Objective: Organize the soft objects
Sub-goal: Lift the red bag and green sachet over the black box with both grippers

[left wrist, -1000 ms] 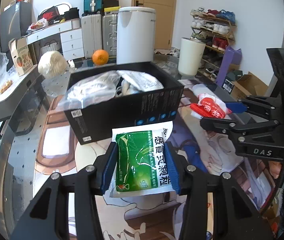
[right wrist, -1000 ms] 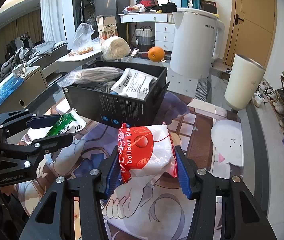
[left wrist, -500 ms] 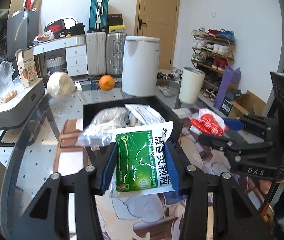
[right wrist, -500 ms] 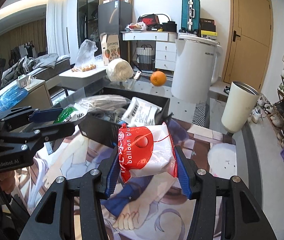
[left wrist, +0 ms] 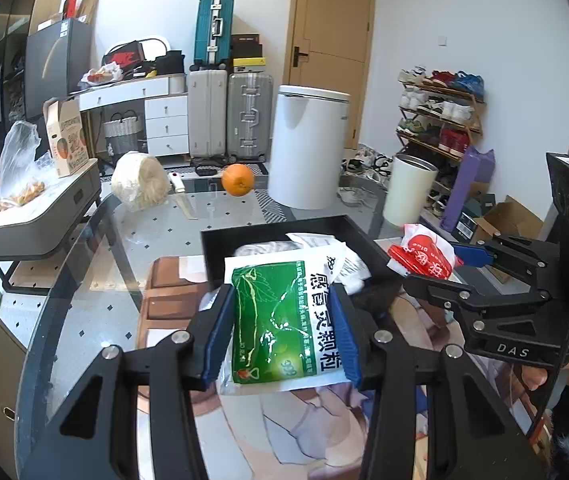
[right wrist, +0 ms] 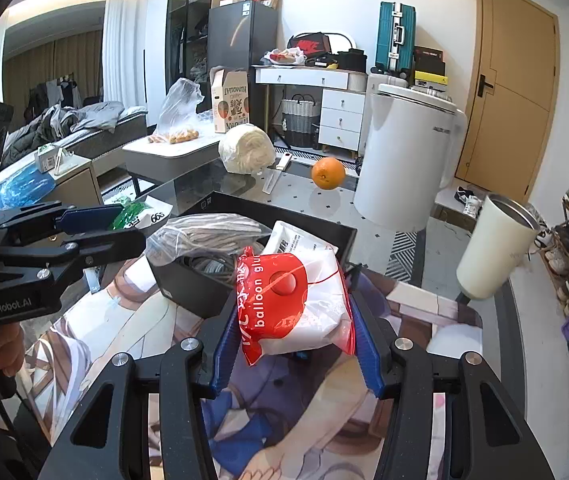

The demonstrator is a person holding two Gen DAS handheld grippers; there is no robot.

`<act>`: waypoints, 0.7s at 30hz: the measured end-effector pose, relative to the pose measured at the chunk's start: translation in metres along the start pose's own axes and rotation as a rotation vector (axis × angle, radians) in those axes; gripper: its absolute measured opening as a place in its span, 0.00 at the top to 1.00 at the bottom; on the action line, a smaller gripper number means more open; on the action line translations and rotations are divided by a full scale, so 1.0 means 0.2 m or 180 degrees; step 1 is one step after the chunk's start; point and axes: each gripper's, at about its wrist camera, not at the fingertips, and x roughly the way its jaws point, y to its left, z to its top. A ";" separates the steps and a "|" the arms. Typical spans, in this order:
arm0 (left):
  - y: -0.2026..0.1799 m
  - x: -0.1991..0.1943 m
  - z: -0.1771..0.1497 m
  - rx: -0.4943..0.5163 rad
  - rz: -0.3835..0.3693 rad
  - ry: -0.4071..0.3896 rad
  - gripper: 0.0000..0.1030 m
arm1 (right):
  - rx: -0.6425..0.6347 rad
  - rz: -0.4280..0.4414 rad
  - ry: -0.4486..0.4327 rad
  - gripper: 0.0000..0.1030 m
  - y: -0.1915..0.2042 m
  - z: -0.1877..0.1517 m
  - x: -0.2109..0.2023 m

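My left gripper (left wrist: 280, 336) is shut on a green and white sachet (left wrist: 284, 320) and holds it above the near edge of the black box (left wrist: 244, 236). My right gripper (right wrist: 292, 328) is shut on a red and white balloon bag (right wrist: 292, 304) and holds it above the box's near right corner (right wrist: 284, 216). The box holds a clear bag of grey cloth (right wrist: 204, 236) and a white packet (right wrist: 296, 244). Each gripper shows in the other's view, the right one (left wrist: 460, 260) at right, the left one (right wrist: 96, 224) at left.
The box stands on a printed mat (right wrist: 268, 440) on a glass table (left wrist: 156, 232). Behind it are an orange (left wrist: 237, 179), a white cabbage-like bundle (left wrist: 140, 182), a white appliance (left wrist: 308, 144) and a cream tumbler (right wrist: 496, 248). A grey side table (left wrist: 32, 212) stands left.
Both grippers have risen with their packets and now look down into the box from above; earlier they were low in front of its near wall.
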 end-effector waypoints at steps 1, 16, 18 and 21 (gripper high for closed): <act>0.01 0.01 0.00 -0.0008 0.0008 -0.0005 0.56 | -0.0015 0.0003 0.0006 0.50 0.00 0.01 0.01; 0.04 0.23 0.03 -0.0010 -0.0019 0.0199 0.56 | -0.0161 0.0095 0.0139 0.50 0.03 0.12 0.22; 0.04 0.25 0.04 -0.0005 -0.0030 0.0206 0.56 | -0.0168 0.0117 0.0172 0.50 0.02 0.13 0.25; 0.04 0.27 0.06 0.0003 -0.0031 0.0216 0.56 | -0.0177 0.0125 0.0206 0.50 0.01 0.14 0.29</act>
